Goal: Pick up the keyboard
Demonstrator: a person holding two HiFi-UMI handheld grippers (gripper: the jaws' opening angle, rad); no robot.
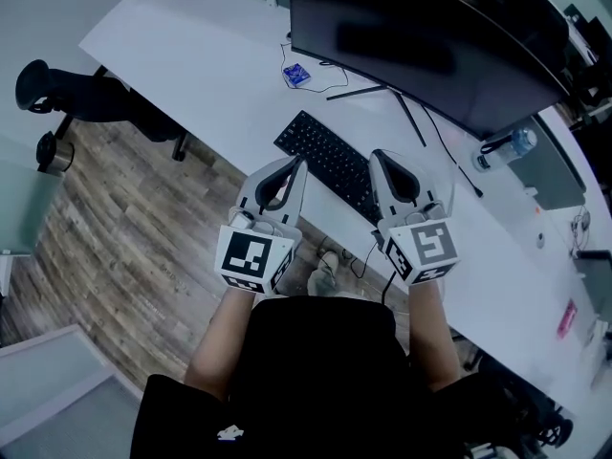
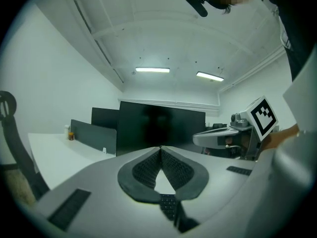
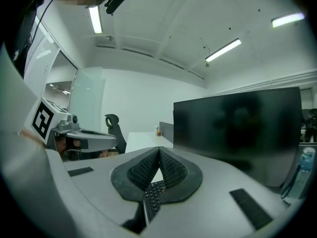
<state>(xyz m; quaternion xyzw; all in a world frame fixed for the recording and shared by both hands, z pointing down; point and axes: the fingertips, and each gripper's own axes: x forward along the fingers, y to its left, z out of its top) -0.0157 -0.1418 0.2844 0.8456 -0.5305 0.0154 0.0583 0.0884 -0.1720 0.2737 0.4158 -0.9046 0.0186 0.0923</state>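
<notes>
I hold one tool in each hand, both out in front of me over the near edge of the white bench (image 1: 191,55). My left tool (image 1: 299,165) has its jaws pressed together with nothing between them; its own view shows the ribbed pads (image 2: 148,170) meeting at the tips. My right tool (image 1: 378,158) is likewise pressed together and empty.

The black keyboard (image 1: 330,161) lies flat on the bench, set at a slant in front of the big dark monitor (image 1: 421,36). Both tools point toward it. The tip of my left tool is just beside the keyboard's near long edge, and my right tool reaches over its right-hand part. I cannot tell whether either tool touches it. In both tool views a strip of keys shows below the closed jaws.

A clear water bottle (image 1: 502,148) lies on the bench to the right of the monitor's stand, and a small blue packet (image 1: 296,75) sits beyond the keyboard's far end. A black office chair (image 1: 86,94) stands on the wooden floor (image 1: 124,228) off to the left.
</notes>
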